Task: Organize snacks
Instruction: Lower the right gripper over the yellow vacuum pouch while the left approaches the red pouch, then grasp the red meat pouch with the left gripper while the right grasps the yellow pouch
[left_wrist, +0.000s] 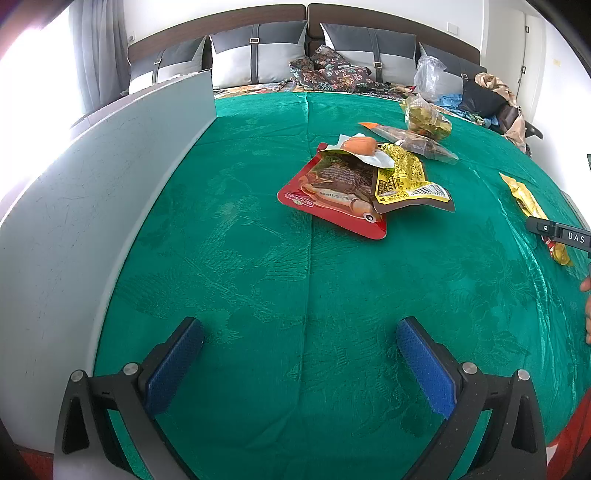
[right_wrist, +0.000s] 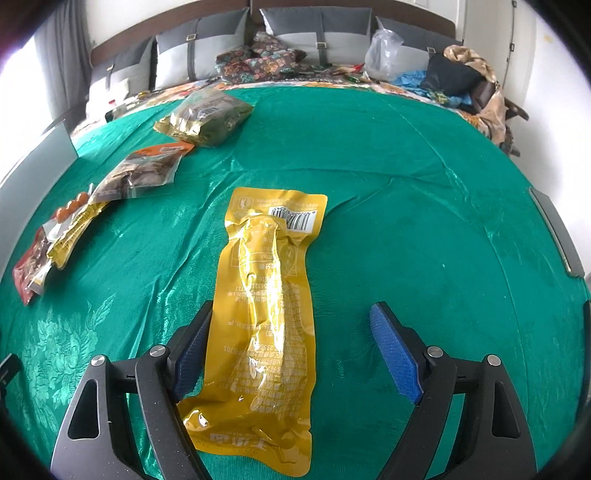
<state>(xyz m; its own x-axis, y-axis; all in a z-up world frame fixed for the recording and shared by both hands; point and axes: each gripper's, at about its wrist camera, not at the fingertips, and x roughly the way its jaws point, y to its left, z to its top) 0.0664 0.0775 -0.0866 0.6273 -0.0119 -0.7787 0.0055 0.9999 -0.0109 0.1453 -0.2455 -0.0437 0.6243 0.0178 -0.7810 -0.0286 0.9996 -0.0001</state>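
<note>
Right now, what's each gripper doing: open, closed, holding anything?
Left gripper: open, holding nothing, above the green cloth.
Right gripper: open, straddling the long yellow packet, not clamped on it.

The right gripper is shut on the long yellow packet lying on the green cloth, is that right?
Not quite. The right gripper is open: the right wrist view shows its fingers spread wide, with the yellow packet lying flat on the green cloth between them, ungripped.

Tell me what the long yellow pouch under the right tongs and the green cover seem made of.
Long yellow pouch: glossy plastic film, likely vacuum-sealed; it shows glare and tight wrinkles. Green cover: woven fabric with satin sheen, probably brocade; floral relief and creases show.
</note>
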